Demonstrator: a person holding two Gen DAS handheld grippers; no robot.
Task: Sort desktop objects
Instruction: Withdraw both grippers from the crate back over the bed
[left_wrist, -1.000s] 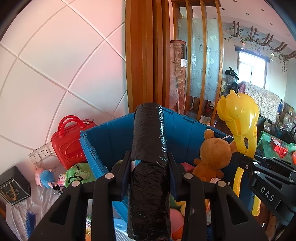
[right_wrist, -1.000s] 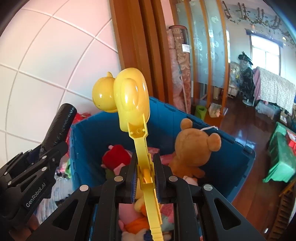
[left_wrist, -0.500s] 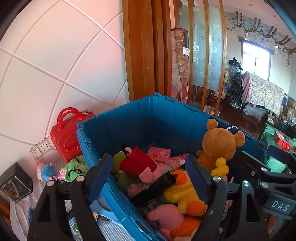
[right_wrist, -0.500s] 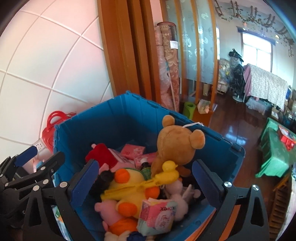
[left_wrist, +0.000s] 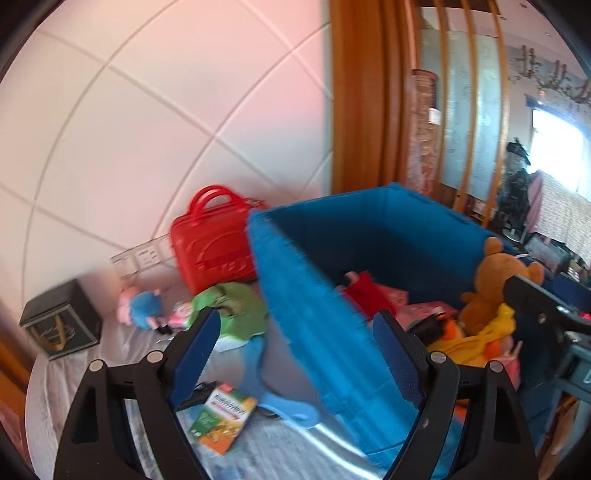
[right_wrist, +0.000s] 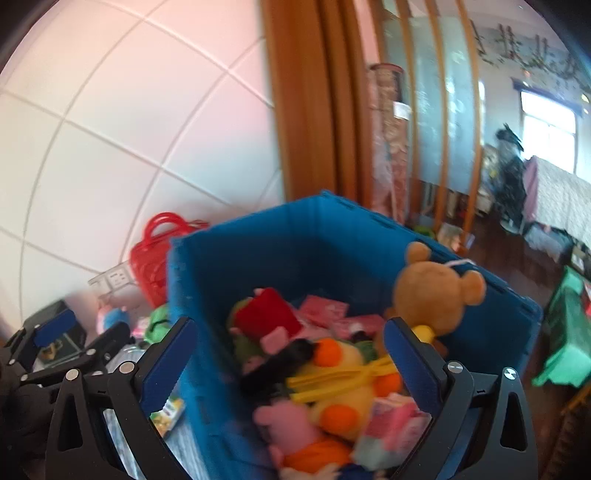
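Left wrist view shows the left gripper (left_wrist: 291, 350) with its jaws opening and nothing between the blue pads; behind the gap are only the table (left_wrist: 74, 373) and the near wall of the blue crate (left_wrist: 314, 295). In the right wrist view the right gripper (right_wrist: 288, 358) stands wide open and empty above the crate.

The things that remain to sort lie on the table in the left half of the left wrist frame. A small green and orange box (left_wrist: 223, 417) lies flat at the lower centre. A light blue plastic piece (left_wrist: 273, 384) lies just beside it, against the crate. A green cloth toy (left_wrist: 236, 310), a small blue and pink doll (left_wrist: 142, 306) and a red case (left_wrist: 212, 243) are further back, near the wall. A dark box (left_wrist: 61, 325) stands at the left edge.

I judge that the step in hand is to reach for the next thing on the table, and the small box looks the nearest. Its long axis runs from the lower left to the upper right of the frame, and the green end points to the upper right. To do this well, the left gripper should go down over the box with the pads across the short sides, so the wrist needs to turn until the pads are parallel to the long edges. The box lies flat, so the pads must come very low, almost touching the table cover, before they close. The light blue piece is close, so the approach should be from the left side.

The picture is blurred, so small details of the box cannot be read.
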